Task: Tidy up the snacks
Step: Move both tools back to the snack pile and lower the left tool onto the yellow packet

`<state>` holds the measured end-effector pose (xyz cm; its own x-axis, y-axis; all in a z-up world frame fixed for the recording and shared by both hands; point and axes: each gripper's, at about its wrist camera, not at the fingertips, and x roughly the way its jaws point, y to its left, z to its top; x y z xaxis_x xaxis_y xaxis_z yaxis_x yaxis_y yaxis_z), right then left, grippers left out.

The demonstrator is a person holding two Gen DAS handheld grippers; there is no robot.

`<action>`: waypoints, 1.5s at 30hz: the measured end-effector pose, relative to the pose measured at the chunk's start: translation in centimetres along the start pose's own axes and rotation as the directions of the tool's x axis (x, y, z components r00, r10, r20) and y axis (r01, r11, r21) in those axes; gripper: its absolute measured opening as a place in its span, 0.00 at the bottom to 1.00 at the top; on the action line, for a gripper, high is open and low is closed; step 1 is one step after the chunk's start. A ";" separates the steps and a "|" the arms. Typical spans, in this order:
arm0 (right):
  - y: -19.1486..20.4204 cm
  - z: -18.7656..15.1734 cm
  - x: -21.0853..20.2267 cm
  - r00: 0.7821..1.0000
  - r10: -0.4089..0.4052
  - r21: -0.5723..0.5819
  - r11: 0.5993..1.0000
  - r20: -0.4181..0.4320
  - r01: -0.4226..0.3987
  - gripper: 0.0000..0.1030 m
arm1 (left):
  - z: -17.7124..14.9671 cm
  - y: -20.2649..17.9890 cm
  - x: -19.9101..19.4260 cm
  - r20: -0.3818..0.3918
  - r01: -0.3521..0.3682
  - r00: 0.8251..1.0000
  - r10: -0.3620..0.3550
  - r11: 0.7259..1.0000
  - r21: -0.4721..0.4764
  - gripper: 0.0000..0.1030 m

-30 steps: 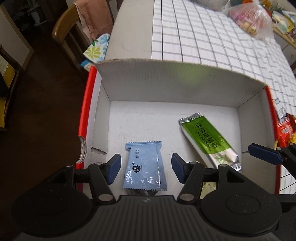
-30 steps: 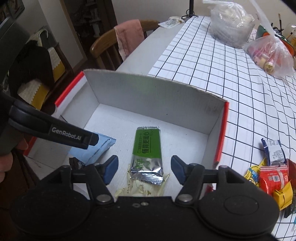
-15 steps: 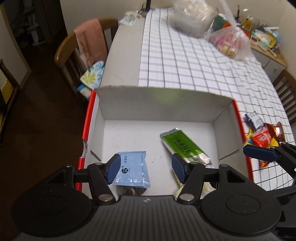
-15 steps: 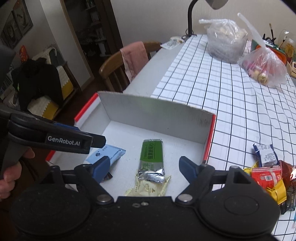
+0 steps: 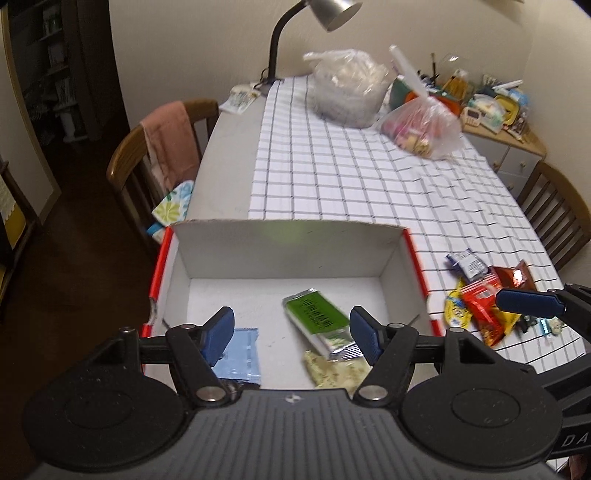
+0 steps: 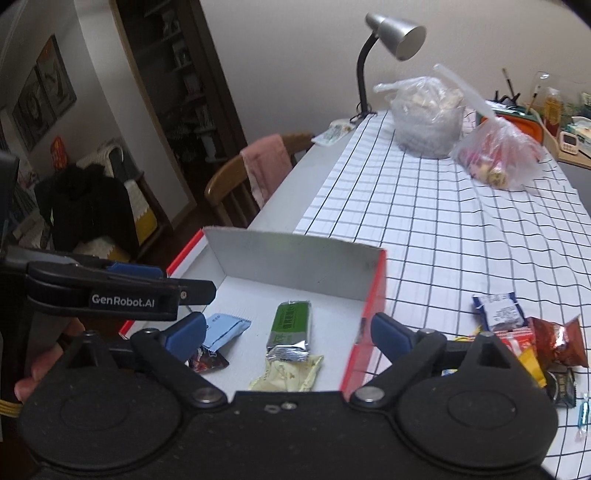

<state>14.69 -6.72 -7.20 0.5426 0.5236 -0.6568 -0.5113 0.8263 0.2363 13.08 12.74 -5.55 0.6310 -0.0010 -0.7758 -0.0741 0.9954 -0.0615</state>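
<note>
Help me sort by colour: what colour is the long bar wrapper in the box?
Green with silver ends, clearest in the right wrist view.

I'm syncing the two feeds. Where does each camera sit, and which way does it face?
Left wrist: on the left hand-held gripper, angled down into the white box; its open blue fingers show, with the right hand-held gripper's finger at the right edge.
Right wrist: on the right hand-held gripper, facing box and table; the left hand-held gripper and a hand show at left.
Shared: box, green packet, desk lamp.
</note>
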 end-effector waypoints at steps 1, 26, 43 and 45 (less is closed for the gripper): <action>-0.4 -0.1 -0.5 1.000 0.000 0.007 1.000 0.010 0.000 0.94 | -0.1 -0.5 -0.3 0.011 0.005 1.000 -0.005 1.000 0.006 0.69; -18.1 -6.3 -9.6 0.985 -0.169 0.076 0.983 0.019 0.167 1.00 | -2.7 -18.1 2.4 0.008 0.142 0.990 -0.144 0.986 0.085 0.77; -31.5 -11.2 -9.6 0.952 -0.279 0.159 0.942 -0.124 0.297 0.94 | -1.9 -27.3 9.9 -0.111 0.107 0.988 -0.110 0.994 -0.032 0.77; -32.3 -11.5 -9.1 0.949 -0.281 0.170 0.937 -0.144 0.304 0.90 | -1.6 -27.5 10.9 -0.134 0.092 0.986 -0.100 0.994 -0.065 0.77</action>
<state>18.60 -40.57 -17.11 0.5622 0.2345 -0.7930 -0.2012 0.9689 0.1438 20.82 -14.82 -13.31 0.5265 -0.1133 -0.8426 -0.0655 0.9827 -0.1730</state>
